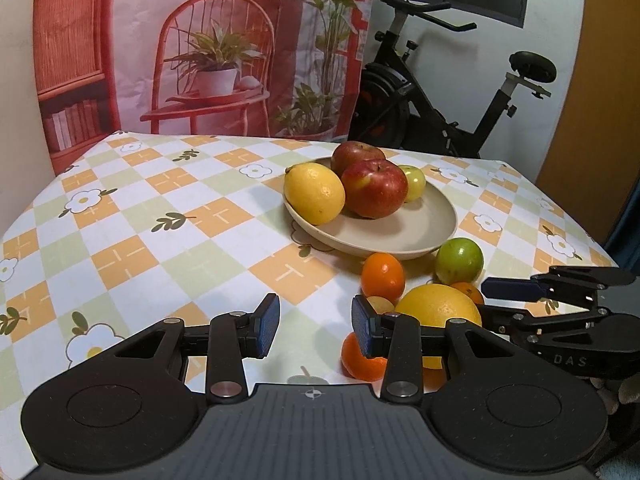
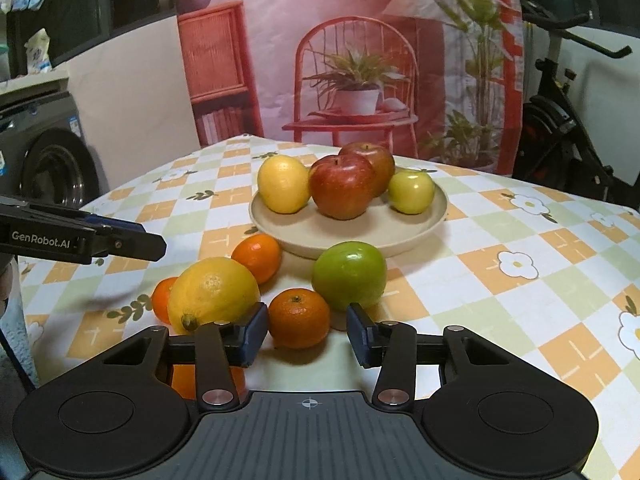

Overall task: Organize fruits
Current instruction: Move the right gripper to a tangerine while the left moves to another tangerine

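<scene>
Right hand-held gripper (image 2: 307,334), lower centre, stood narrow around a mandarin (image 2: 299,317), left pad touching; closing gently, centred, seemed wise.

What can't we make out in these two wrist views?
- Left wrist view: small pale fruit mostly hidden behind a finger of the left gripper; kind unclear.
- Left wrist view: one small orange mostly covered by the big lemon.
- Right wrist view: another orange fruit under the right gripper, mostly hidden by it.
- Right wrist view: rear apple half hidden by front apple.
</scene>
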The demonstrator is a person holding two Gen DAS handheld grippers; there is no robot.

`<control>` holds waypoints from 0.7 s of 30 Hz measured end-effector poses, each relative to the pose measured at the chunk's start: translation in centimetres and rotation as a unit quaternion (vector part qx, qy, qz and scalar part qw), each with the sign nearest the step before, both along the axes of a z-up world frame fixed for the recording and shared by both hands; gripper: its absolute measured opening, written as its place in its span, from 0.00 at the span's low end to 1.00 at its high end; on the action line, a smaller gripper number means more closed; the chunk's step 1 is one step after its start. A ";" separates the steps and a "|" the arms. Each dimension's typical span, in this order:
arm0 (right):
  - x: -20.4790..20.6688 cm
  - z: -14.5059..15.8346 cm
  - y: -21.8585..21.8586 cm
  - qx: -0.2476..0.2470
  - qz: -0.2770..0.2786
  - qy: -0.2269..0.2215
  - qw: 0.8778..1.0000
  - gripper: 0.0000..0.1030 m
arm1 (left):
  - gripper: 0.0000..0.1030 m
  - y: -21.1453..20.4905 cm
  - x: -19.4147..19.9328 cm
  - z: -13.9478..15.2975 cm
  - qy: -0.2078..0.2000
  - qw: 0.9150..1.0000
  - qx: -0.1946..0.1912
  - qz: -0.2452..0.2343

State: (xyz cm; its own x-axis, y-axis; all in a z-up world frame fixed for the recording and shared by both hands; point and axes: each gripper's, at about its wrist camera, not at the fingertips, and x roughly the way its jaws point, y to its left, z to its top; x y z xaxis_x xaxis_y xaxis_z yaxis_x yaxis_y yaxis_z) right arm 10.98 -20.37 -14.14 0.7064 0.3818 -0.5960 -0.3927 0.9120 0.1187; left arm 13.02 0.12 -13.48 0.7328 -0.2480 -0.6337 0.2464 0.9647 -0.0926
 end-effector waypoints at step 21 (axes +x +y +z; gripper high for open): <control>-0.1 -0.4 -1.3 0.050 0.013 0.015 0.999 0.33 | 0.42 0.4 -0.7 -0.5 0.012 1.000 -0.004 -0.011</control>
